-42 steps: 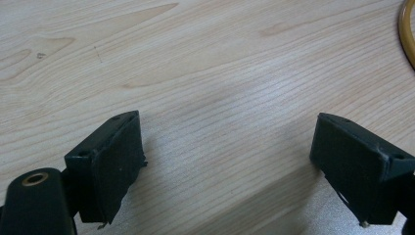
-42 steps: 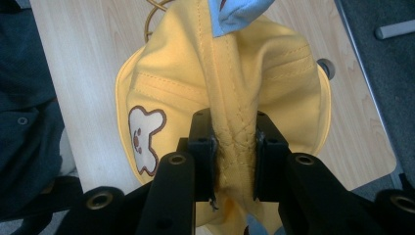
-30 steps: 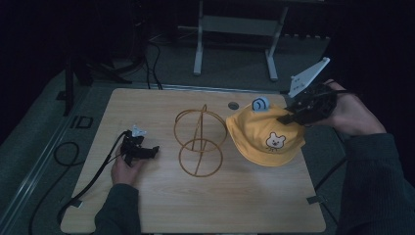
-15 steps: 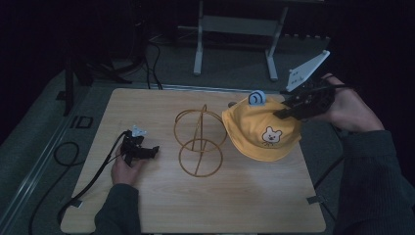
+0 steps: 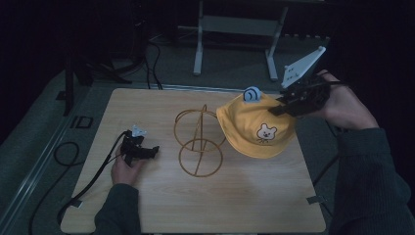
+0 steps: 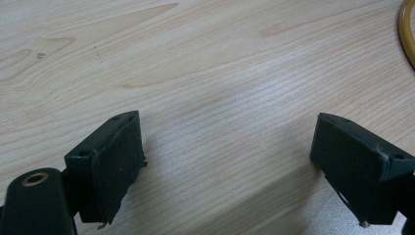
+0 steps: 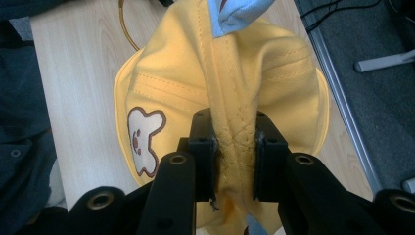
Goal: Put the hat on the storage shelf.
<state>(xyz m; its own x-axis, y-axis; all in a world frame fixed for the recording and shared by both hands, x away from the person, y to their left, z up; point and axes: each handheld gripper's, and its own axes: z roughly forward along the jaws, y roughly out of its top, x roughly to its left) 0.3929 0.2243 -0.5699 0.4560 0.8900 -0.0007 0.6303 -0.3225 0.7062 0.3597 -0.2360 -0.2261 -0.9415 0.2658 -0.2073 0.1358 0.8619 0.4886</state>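
A yellow cap (image 5: 254, 129) with a bear patch and a small blue ear hangs lifted above the right half of the table. My right gripper (image 5: 280, 106) is shut on a fold of the yellow cap (image 7: 230, 98), the fabric pinched between its jaws (image 7: 235, 156). To the cap's left stands a gold wire stand (image 5: 198, 142) made of rings and a sloping rod. My left gripper (image 5: 147, 151) rests low on the table's left side, open, with bare wood between its fingers (image 6: 115, 156). An arc of the gold wire stand (image 6: 407, 29) shows at the far right of the left gripper view.
The wooden table (image 5: 161, 205) sits over a grey floor. A black cable (image 5: 78, 186) trails from the left gripper off the table's left edge. A metal frame (image 5: 235, 29) stands behind the table. The person's sleeves come in at the bottom and the right.
The right gripper has carried the cap up and a little leftward toward the wire stand. The left gripper has stayed in place.
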